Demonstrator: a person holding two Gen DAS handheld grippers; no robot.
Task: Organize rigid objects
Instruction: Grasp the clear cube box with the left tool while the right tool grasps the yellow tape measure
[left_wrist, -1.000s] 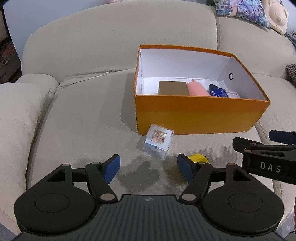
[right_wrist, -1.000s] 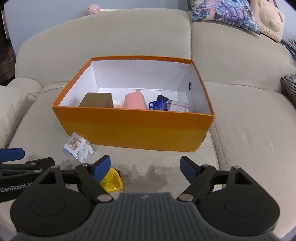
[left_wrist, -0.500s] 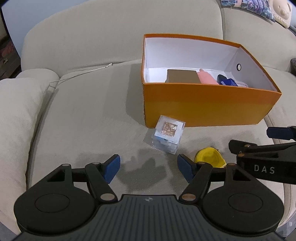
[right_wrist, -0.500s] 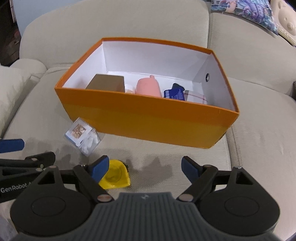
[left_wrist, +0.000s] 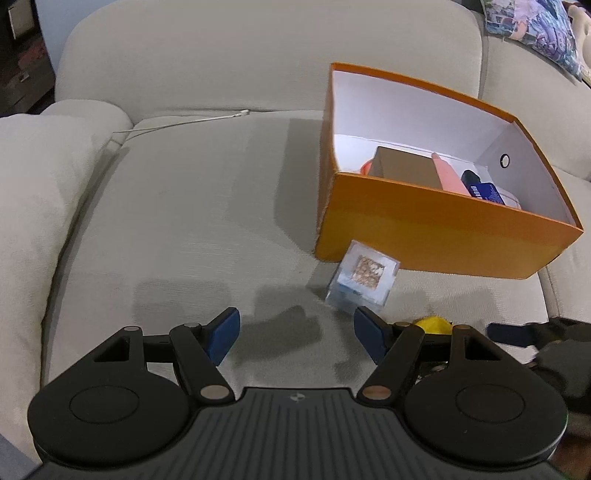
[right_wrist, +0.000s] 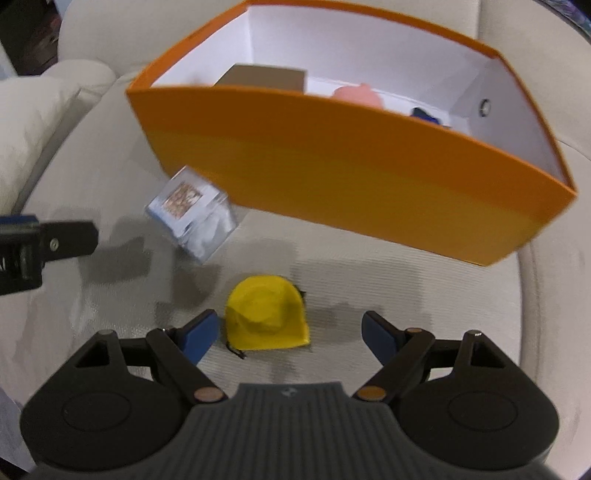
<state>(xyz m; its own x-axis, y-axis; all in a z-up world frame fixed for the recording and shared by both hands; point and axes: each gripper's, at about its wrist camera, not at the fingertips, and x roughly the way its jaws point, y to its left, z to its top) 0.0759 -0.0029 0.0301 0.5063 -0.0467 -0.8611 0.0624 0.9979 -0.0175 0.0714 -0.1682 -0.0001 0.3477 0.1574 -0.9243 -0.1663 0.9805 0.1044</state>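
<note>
A yellow helmet-shaped object (right_wrist: 267, 317) lies on the sofa cushion, partly between the fingers of my open right gripper (right_wrist: 291, 338), nearer the left finger. A clear plastic cube (right_wrist: 194, 214) with a brown picture on top lies just in front of the orange box (right_wrist: 351, 177). In the left wrist view the cube (left_wrist: 364, 277) sits ahead and right of my open, empty left gripper (left_wrist: 295, 336); the yellow object (left_wrist: 434, 325) peeks out behind its right finger. The orange box (left_wrist: 443, 225) holds a brown box (left_wrist: 404, 168), a pink object and a blue item.
The beige sofa seat (left_wrist: 192, 221) spreads to the left, with an armrest cushion (left_wrist: 33, 177) at far left. A white cord (left_wrist: 177, 123) lies along the seat's back seam. A patterned pillow (left_wrist: 532, 26) sits at the top right.
My right gripper has moved down and forward, so the yellow object now lies between its fingers. My left gripper has shifted left; the box and cube now sit further right in its view.
</note>
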